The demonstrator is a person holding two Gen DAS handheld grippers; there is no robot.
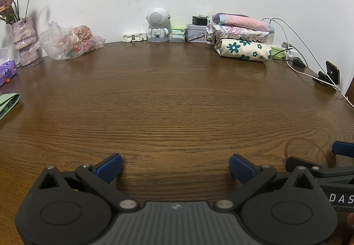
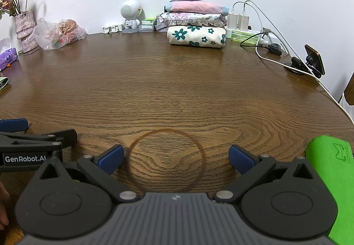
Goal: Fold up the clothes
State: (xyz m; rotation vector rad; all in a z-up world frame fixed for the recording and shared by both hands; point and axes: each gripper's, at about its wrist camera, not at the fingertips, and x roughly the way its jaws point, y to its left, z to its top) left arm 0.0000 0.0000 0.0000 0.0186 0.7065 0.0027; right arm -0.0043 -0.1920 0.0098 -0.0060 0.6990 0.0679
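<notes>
A stack of folded clothes [image 1: 242,34] [image 2: 195,24] rests at the back of the wooden table [image 1: 177,101] [image 2: 177,90]: a pink piece on top, a frilled floral one under it, and a cream piece with teal flowers [image 2: 197,37] at the bottom. My left gripper [image 1: 176,166] hovers over bare wood near the front edge, its blue pads wide apart and nothing between them. My right gripper [image 2: 176,157] is likewise open above a dark ring mark [image 2: 166,160] on the wood. Each gripper shows at the edge of the other's view.
Along the back wall stand a vase of dried flowers [image 1: 23,39], a plastic bag [image 1: 70,42], a white astronaut speaker [image 1: 157,24], small boxes, chargers and cables [image 2: 265,41], and a phone on a stand [image 2: 314,61]. A bright green item [image 2: 331,178] lies at the right front.
</notes>
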